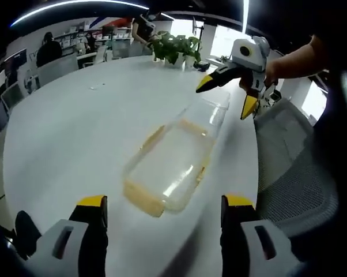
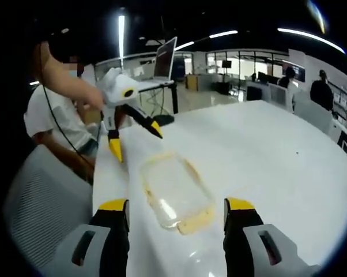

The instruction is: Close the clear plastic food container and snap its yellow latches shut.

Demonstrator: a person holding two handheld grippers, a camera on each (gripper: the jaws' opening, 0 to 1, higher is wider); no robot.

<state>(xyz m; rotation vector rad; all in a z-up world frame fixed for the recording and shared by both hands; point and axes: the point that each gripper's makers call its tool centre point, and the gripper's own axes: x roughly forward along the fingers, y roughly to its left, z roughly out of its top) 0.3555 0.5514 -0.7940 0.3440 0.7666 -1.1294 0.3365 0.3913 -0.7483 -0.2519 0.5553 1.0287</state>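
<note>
Container (image 1: 176, 164) sits on the desk (image 1: 75, 127), long axis running 7 to 1 o'clock from our left claw (image 1: 165, 205). Right claw (image 1: 225, 95) hovers at its far end. Both claws wide open, holding nothing, approx equally near.

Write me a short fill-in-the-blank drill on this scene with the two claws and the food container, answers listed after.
1. The clear plastic container lies on a table whose top is ____ in colour.
2. Both the left claw and the right claw stand ____, holding nothing.
3. The container's latches are ____ in colour.
4. At the far end of the table stands a green ____.

Missing words: white; open; yellow; plant
</note>
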